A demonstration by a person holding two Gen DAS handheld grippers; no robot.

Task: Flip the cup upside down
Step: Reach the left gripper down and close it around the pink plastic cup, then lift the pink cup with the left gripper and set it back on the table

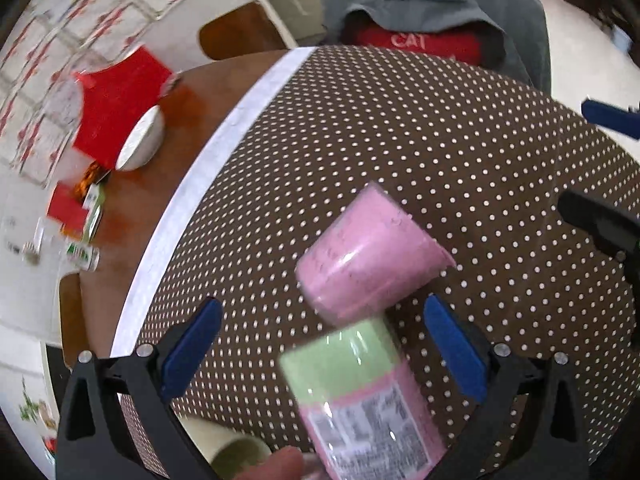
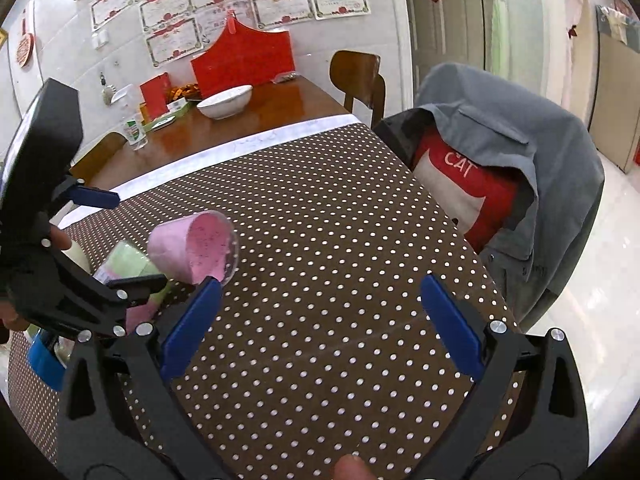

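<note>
A pink cup (image 1: 370, 254) lies tipped on its side on the brown dotted tablecloth (image 1: 440, 152), leaning on a packet of green and pink cups (image 1: 360, 396) wrapped in plastic. In the right wrist view the pink cup (image 2: 192, 248) shows its open mouth facing right. My left gripper (image 1: 322, 344) is open, its blue fingers on either side of the packet and just short of the cup. My right gripper (image 2: 320, 320) is open and empty over bare cloth, to the right of the cup. The left gripper also shows in the right wrist view (image 2: 116, 240).
A white bowl (image 2: 225, 101), a red card stand (image 2: 244, 60) and small bottles (image 2: 134, 132) stand on the wooden table beyond the cloth. A chair with a grey jacket (image 2: 520, 168) and a red cushion stands at the table's right edge.
</note>
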